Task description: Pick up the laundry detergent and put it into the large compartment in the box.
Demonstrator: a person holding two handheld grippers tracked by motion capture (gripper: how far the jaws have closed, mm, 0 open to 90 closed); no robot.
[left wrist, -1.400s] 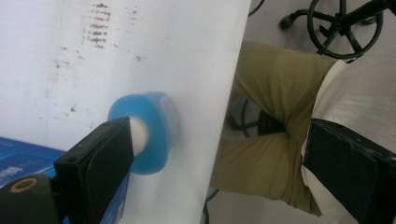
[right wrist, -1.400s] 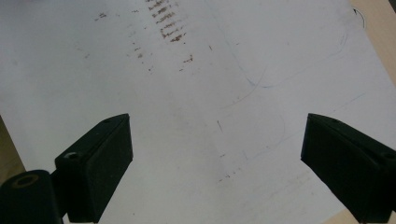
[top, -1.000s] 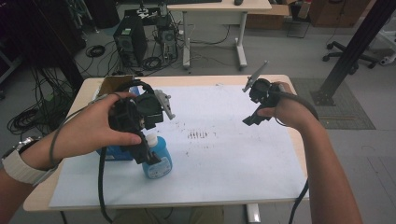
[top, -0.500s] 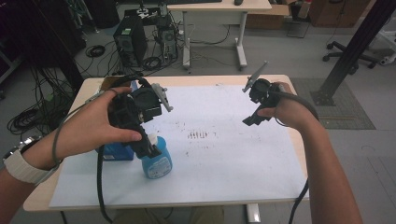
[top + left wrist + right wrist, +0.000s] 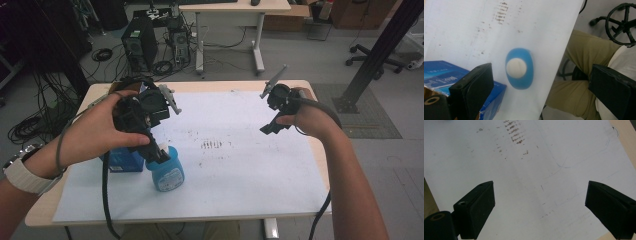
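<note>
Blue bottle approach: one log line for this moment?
left gripper: open, above blue bottle, no contact | right gripper: open, over white sheet | blue box: beside bottle

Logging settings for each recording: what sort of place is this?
Probably a lab or workshop: desktop computer towers and loose cables on the floor, an office chair, a paper-covered table.

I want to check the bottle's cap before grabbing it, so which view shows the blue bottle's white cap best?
The left gripper view: it looks straight down on the blue bottle, with the white cap centred between that gripper's open jaws, though slightly blurred. The high view shows the bottle's side and label, its cap hidden behind the left gripper.
</note>
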